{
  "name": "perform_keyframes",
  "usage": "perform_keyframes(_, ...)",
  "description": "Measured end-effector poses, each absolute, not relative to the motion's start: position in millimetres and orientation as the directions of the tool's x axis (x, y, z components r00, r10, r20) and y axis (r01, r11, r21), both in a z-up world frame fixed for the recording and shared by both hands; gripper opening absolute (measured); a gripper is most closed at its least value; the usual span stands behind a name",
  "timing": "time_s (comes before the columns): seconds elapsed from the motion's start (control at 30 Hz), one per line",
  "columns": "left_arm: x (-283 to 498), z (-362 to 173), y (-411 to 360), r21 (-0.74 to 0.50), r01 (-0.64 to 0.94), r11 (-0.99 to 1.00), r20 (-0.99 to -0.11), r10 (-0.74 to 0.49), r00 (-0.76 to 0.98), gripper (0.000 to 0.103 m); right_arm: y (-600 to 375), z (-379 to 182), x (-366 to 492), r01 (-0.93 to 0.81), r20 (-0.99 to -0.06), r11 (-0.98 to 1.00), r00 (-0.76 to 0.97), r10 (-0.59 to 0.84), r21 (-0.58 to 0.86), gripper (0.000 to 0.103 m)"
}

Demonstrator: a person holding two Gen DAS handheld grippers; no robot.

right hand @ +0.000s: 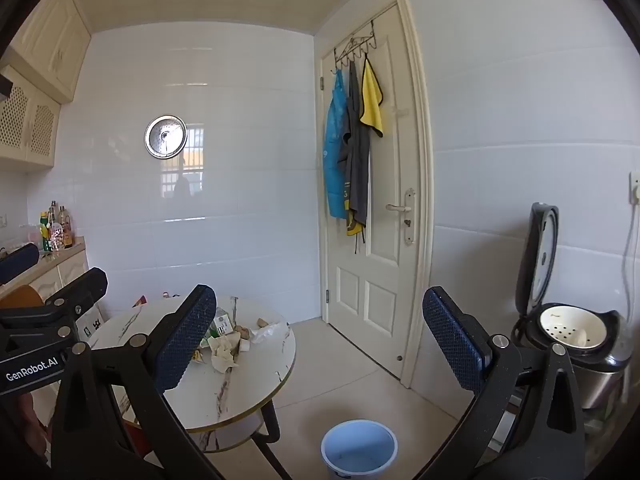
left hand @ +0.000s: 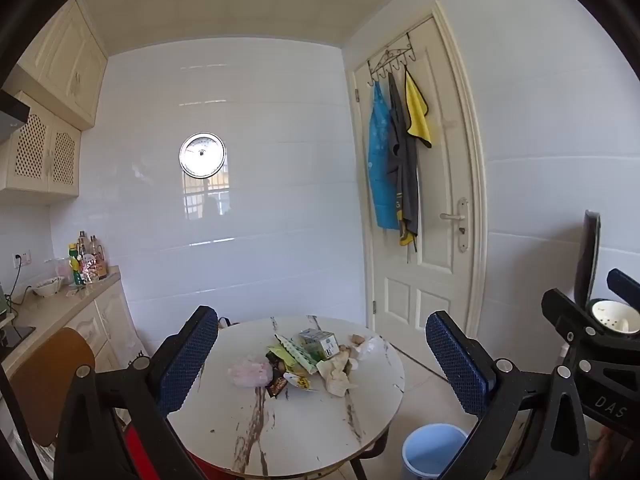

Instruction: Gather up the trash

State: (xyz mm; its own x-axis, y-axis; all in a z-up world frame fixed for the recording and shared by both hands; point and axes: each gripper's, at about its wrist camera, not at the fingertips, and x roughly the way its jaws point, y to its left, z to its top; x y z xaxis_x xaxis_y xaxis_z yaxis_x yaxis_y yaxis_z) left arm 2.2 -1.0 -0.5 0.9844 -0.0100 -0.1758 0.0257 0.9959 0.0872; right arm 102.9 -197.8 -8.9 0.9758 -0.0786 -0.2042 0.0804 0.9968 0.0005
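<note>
A pile of trash (left hand: pixel 304 364) lies in the middle of a round marble table (left hand: pixel 288 436): a pink crumpled bag (left hand: pixel 250 374), a small carton (left hand: pixel 319 343), snack wrappers and crumpled tissue (left hand: pixel 335 374). The pile also shows in the right wrist view (right hand: pixel 230 340). A light blue bin (right hand: pixel 359 450) stands on the floor right of the table, also in the left wrist view (left hand: pixel 434 452). My left gripper (left hand: pixel 322 360) is open and empty, held well back from the table. My right gripper (right hand: pixel 320 340) is open and empty, above the floor near the bin.
A brown chair (left hand: pixel 48 384) stands left of the table by a kitchen counter (left hand: pixel 60 304) with bottles. A closed white door (right hand: pixel 376 200) with hanging cloths is at the back right. An open rice cooker (right hand: pixel 576 336) stands at the right.
</note>
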Motion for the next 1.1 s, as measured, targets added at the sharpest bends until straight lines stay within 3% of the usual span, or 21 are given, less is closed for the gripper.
perform_keyframes(1.1,-1,0,1,0.081,0.015,0.997,-0.163,-0.002,0.987,0.102,-188,-15,102,0.074,-0.215,0.997,0.974,-0.073,-0.005,0.103)
